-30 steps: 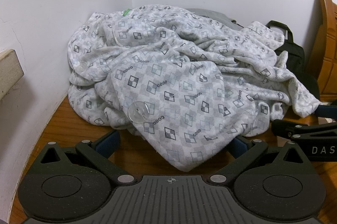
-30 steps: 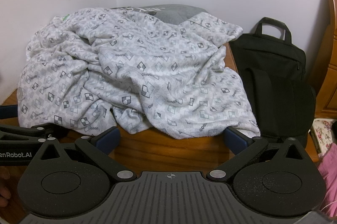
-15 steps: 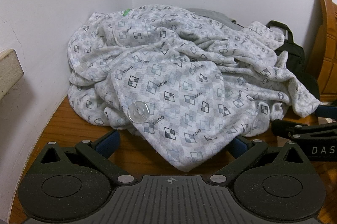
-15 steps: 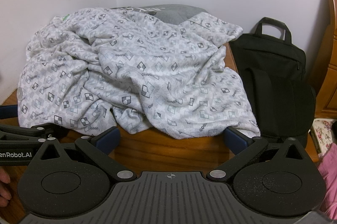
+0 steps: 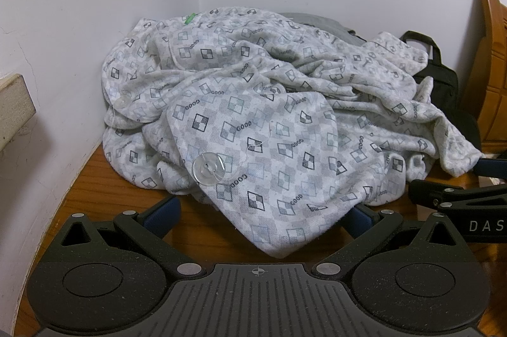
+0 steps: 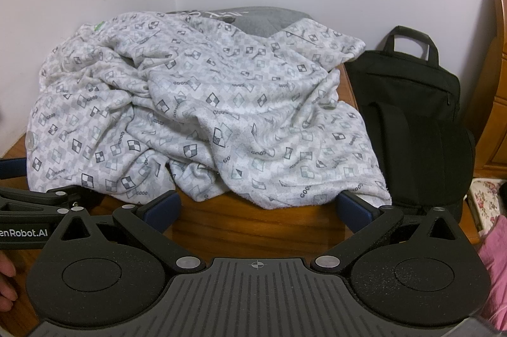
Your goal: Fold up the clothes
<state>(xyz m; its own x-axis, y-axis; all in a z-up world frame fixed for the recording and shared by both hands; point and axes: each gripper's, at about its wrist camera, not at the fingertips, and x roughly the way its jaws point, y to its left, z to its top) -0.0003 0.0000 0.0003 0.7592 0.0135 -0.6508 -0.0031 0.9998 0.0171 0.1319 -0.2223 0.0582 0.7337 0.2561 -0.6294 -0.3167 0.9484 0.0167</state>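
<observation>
A crumpled white garment (image 5: 269,121) with a grey check print and a clear button (image 5: 209,168) lies heaped on the wooden table (image 5: 92,197), in the corner of two white walls. My left gripper (image 5: 260,215) is open, and the garment's near flap lies between its blue fingertips (image 5: 163,212). In the right wrist view the same garment (image 6: 221,115) fills the middle. My right gripper (image 6: 256,208) is open at its front hem, one fingertip (image 6: 351,207) under the edge. A grey garment (image 6: 253,18) shows beneath the heap at the back.
A black bag (image 6: 412,115) stands against the wall right of the heap. Wooden furniture (image 5: 494,67) rises at the far right. Floral fabric (image 6: 484,194) and pink cloth (image 6: 494,267) sit at the right edge. A person's fingers (image 6: 6,280) show at the lower left.
</observation>
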